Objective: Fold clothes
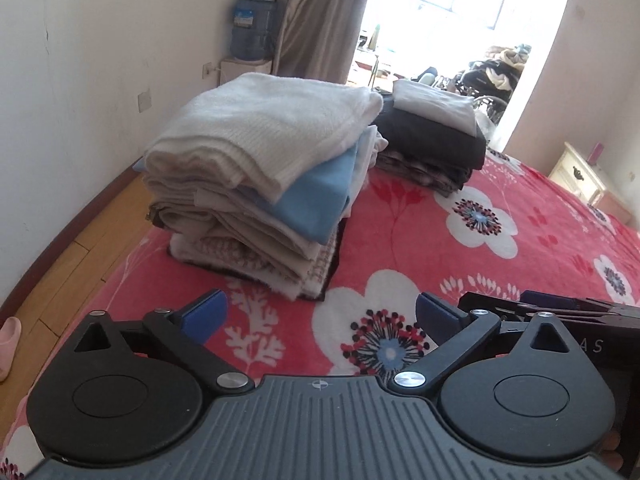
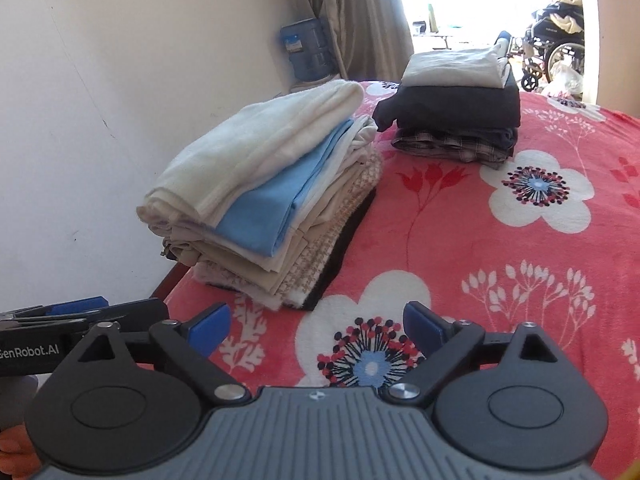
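1. Blue-padded and spread wide, the left gripper (image 1: 322,312) hangs over the bedspread with nothing between its fingers; only a printed flower of the red floral blanket (image 1: 520,280) shows in the gap.
2. Likewise the right gripper (image 2: 316,322) stands wide apart and empty, over the same white-petalled flower (its dark centre sits right between the pads).
3. Each tool shows in the other's view: the right one pokes in at the right edge of the left wrist view, the left one at the left edge of the right wrist view, so the two sit side by side and close together.
4. Just beyond the fingertips stands the near stack of folded clothes (image 1: 256,184), on the blanket by the bed's left edge. A white knitted garment (image 1: 264,132) tops it, a light blue piece (image 1: 320,200) lies under that, then beige and checked layers, with something dark at the very bottom.
5. Behind it, slightly to the right and apart from it, is a second stack (image 1: 432,148): a white folded item on top, dark garments below, a plaid one lowest.
6. Farther out: a wooden floor (image 1: 80,248) beside the bed, a white wall, a blue water jug (image 1: 252,32) in the corner, a grey curtain (image 1: 316,20) and a bright window.
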Demonstrator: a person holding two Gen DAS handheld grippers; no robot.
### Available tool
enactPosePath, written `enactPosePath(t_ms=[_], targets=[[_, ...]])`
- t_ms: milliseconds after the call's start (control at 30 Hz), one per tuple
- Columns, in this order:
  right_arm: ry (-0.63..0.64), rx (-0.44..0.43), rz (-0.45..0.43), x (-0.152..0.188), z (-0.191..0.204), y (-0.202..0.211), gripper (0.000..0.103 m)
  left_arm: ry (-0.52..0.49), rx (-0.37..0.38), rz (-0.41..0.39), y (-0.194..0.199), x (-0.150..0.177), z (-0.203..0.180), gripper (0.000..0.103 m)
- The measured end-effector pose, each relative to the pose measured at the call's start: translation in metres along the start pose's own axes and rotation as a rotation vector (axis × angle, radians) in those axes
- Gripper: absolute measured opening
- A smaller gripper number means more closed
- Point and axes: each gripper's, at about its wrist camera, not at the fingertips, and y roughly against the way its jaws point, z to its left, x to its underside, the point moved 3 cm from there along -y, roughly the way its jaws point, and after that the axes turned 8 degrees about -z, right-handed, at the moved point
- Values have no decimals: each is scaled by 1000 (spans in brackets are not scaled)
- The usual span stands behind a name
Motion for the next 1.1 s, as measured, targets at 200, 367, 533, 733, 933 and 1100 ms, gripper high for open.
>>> enactPosePath(t_ms=[200, 367, 533, 733, 933, 1100], targets=[[65, 51, -15, 6, 2, 6, 103, 54, -49, 60, -3, 13, 7, 103], [98, 78, 7, 14, 3, 0, 103, 72, -142, 77, -4, 20, 20, 103], [128, 104, 15, 16, 7, -6, 103, 45, -297, 121, -12, 24, 30, 103], [132, 83, -17, 4, 19, -6, 103, -19, -424, 74, -10, 14, 30, 103], [120, 79, -23, -15, 27, -9, 103, -36, -489, 26, -4, -9, 22, 103], [152, 69, -14, -21, 36, -13, 103, -6, -519, 8, -1, -16, 22, 103]])
